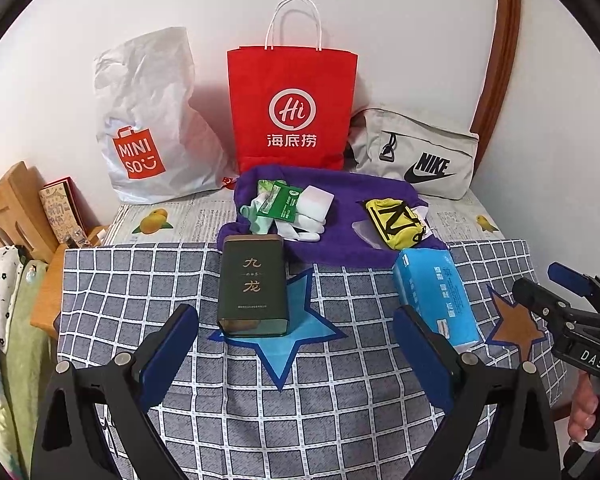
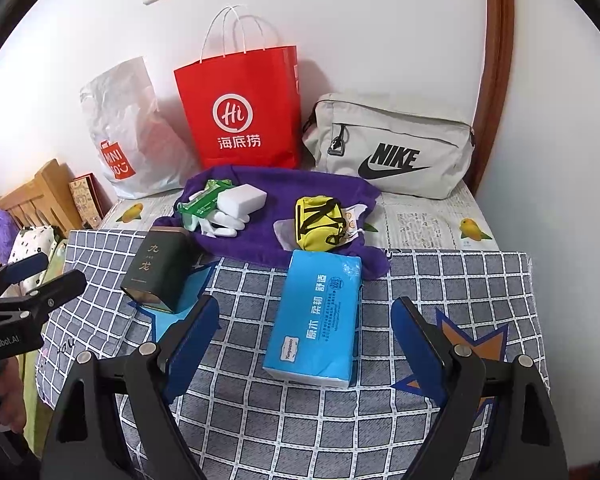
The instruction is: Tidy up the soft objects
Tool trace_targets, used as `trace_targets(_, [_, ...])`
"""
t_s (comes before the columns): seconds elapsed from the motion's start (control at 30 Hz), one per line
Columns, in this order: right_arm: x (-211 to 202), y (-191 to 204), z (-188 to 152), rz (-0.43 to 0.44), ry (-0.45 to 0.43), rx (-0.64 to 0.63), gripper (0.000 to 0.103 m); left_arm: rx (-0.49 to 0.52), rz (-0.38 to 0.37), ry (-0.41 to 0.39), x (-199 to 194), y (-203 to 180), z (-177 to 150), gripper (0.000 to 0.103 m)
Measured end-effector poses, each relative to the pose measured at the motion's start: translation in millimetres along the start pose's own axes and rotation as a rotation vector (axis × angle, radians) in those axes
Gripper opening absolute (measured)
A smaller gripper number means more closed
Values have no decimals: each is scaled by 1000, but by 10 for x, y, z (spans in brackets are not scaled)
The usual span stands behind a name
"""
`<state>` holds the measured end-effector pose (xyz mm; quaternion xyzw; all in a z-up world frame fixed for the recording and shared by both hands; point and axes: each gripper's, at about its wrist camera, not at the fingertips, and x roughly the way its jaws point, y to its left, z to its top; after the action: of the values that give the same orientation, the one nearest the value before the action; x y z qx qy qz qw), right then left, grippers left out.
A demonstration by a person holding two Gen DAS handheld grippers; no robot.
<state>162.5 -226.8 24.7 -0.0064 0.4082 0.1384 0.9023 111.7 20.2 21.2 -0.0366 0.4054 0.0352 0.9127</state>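
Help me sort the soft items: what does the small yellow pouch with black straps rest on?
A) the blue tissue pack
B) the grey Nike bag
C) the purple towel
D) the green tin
C: the yellow pouch lies on the purple towel, just behind the blue tissue pack and apart from the tin.

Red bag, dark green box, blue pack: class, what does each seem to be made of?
Red bag: matte paper, judging by its crisp folds and twisted cord handles.
Dark green box: probably metal tin; satin sheen, rolled rim.
Blue pack: thin glossy plastic wrap, likely over soft tissues; its corners look squashed.
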Motion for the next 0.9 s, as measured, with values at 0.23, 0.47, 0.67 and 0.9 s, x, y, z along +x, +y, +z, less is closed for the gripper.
trace_targets(0.23, [-6,3,3,-4,-2,-3,87,-14,-1,-3,-11,37,2,99])
trace_targets(0.47, [-26,11,-12,-8,-3,-3,87,-18,2,-1,-19,54,0,99])
trace_targets(0.67, [-33,7,-20,-9,-2,-1,87,-19,5,-1,-23,57,-2,99])
trace_targets(0.9, [-29,-19,-35,-10,-1,4,87,-21,9,-7,-49,59,-8,99])
